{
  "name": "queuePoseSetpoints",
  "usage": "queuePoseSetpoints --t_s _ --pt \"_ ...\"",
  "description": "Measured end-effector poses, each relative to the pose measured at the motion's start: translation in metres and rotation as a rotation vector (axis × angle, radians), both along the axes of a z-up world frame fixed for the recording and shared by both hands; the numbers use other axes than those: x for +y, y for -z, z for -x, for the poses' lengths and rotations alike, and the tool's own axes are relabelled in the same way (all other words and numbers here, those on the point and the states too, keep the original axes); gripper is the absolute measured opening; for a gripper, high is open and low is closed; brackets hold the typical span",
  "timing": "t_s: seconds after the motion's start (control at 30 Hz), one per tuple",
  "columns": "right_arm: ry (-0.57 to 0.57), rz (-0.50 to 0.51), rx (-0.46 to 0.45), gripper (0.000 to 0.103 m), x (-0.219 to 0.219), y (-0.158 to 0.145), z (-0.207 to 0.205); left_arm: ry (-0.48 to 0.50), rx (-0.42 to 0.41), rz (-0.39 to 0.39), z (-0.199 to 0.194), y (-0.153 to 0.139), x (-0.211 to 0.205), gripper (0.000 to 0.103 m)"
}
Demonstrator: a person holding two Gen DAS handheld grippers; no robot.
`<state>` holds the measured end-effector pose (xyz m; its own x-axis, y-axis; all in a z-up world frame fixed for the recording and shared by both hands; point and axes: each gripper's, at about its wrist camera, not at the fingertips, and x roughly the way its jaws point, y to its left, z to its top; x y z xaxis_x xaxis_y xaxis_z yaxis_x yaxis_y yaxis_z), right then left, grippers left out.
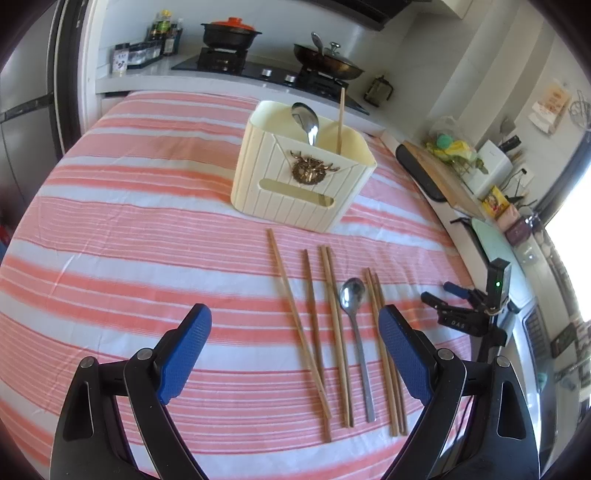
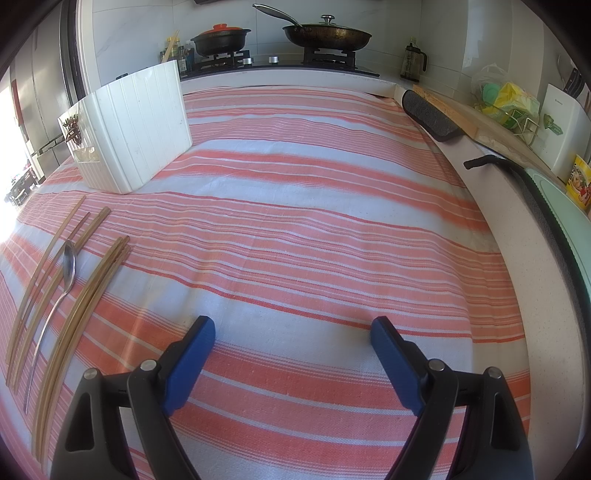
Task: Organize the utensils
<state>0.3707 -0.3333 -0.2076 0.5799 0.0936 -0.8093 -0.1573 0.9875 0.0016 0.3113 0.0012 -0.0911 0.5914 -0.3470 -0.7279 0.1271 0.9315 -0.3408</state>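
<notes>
A cream utensil holder (image 1: 303,177) stands on the striped cloth, with a spoon (image 1: 307,122) and one chopstick (image 1: 340,122) upright in it. Several wooden chopsticks (image 1: 334,332) and a metal spoon (image 1: 356,332) lie in front of it. My left gripper (image 1: 295,325) is open and empty above the near ends of them. The right gripper shows at the right edge of the left wrist view (image 1: 448,295). In the right wrist view my right gripper (image 2: 293,332) is open and empty over bare cloth, with the holder (image 2: 136,129), the chopsticks (image 2: 85,291) and the spoon (image 2: 68,266) to its left.
The table is covered by a pink-and-white striped cloth (image 2: 314,206). A stove with a black pot (image 2: 221,38) and a frying pan (image 2: 327,35) stands behind it. A counter with a cutting board (image 2: 476,118) and clutter runs along the right edge.
</notes>
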Motion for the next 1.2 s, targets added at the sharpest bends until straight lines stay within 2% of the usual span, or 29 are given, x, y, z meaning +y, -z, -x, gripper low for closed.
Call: queuePoseSetpoints --t_s 1.2 --pt "-0.001 0.000 0.000 0.088 -0.0003 -0.0004 0.0000 0.001 -0.026 -0.019 -0.0007 -0.0085 -0.0026 0.093"
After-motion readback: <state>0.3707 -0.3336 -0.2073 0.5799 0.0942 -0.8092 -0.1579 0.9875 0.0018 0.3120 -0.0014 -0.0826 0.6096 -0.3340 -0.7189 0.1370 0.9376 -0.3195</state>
